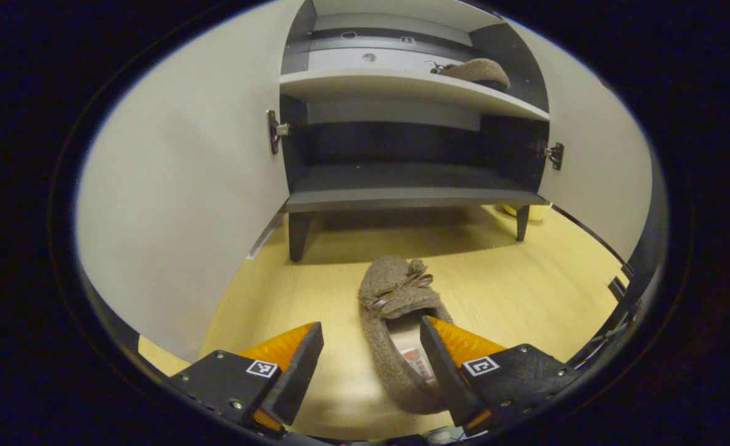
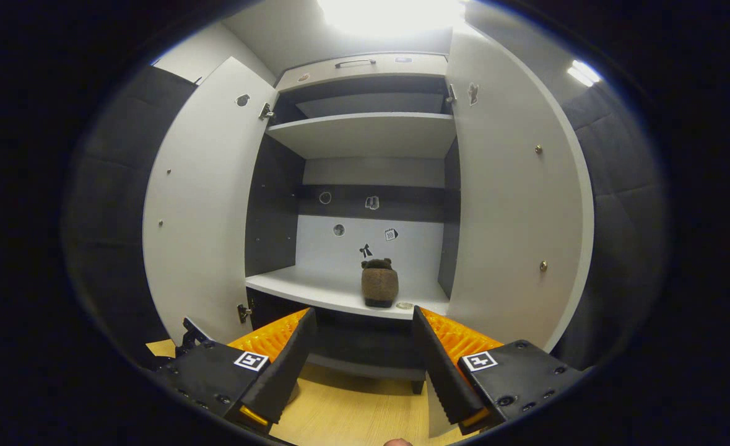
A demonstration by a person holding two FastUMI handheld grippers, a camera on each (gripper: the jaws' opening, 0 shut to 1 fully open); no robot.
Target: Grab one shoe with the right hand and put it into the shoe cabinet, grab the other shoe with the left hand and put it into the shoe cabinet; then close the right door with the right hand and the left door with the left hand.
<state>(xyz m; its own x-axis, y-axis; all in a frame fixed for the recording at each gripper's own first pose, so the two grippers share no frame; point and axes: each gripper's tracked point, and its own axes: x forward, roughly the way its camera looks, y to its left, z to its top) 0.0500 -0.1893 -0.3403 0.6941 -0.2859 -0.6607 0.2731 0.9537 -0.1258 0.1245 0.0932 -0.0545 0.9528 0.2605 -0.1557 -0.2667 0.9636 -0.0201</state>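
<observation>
Spread left gripper (image 1: 371, 347) fingers straddle floor shoe (image 1: 395, 328), toe pointing toward cabinet (image 1: 402, 186).

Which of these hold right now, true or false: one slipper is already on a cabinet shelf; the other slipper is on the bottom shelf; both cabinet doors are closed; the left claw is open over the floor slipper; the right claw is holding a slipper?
1. One slipper sits on a shelf of the shoe cabinet. True.
2. The other slipper lies on the bottom shelf. False: it lies on the wooden floor in front of the cabinet.
3. Both doors are closed. False: the left door and right door stand open.
4. The left claw is open at the floor slipper. True.
5. The right claw holds a slipper. False: it is open and empty.
</observation>
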